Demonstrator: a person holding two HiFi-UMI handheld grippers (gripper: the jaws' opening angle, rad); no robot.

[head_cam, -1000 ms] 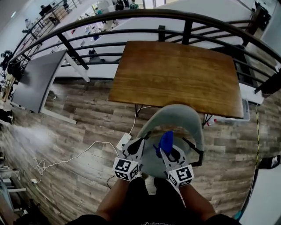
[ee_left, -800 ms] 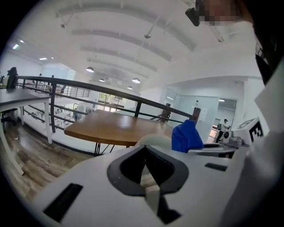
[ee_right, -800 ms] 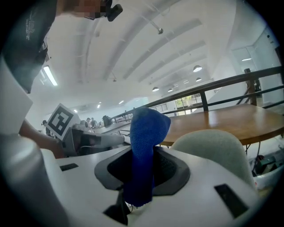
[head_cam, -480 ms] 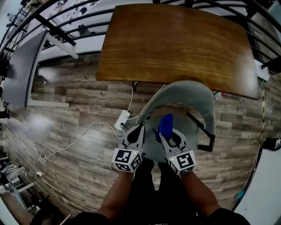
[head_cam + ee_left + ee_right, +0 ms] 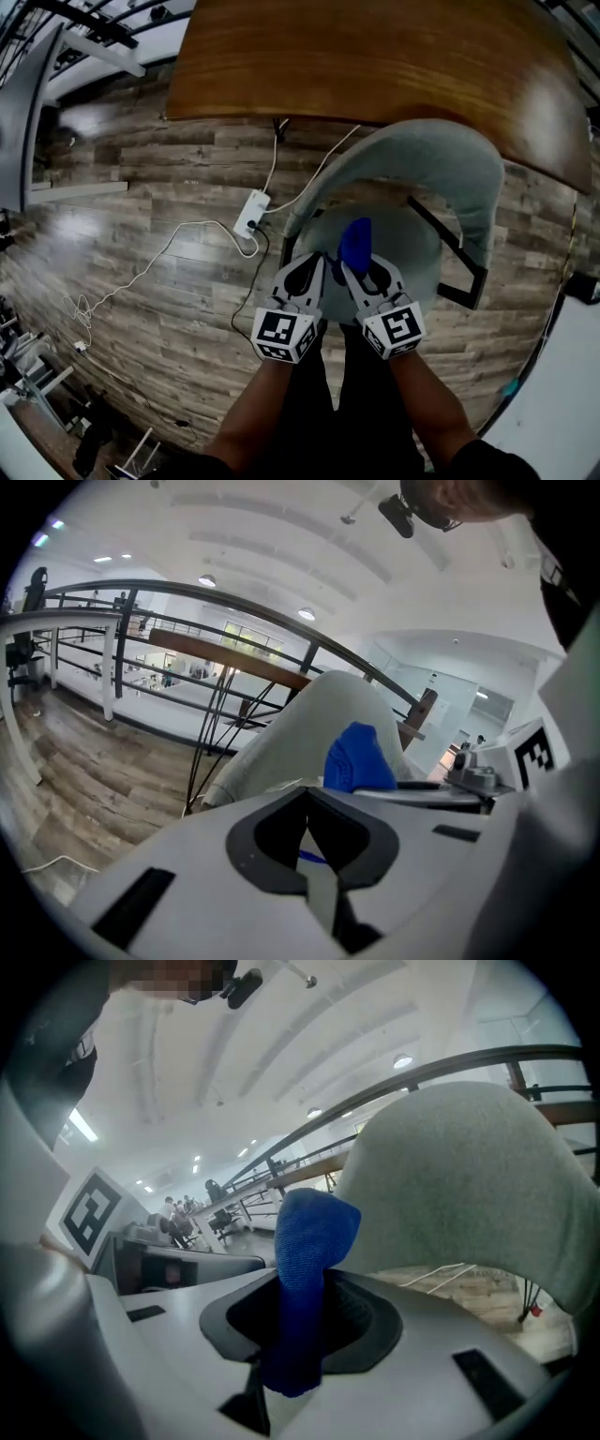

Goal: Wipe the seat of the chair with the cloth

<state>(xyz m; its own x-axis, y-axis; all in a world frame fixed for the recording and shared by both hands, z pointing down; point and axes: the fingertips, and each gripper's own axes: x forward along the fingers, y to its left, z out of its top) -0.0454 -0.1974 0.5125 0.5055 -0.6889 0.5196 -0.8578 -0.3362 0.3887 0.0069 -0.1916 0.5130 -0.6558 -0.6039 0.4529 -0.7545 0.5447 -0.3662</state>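
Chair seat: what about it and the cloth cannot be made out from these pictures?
- Near part of the seat: head view, covered by the left gripper and right gripper.
- Seat in both gripper views: hidden behind each gripper's body; only the backrest shows.
- Lower end of the cloth: right gripper view, sunk between the jaws.
- Whether the cloth touches the seat: no view shows it.

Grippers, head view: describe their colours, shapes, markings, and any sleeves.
Both the left gripper and right gripper are pale grey wedges with black-lined openings, tapering forward. Each carries a cube of black-and-white square markers at the rear. No sleeves cover the forearms.
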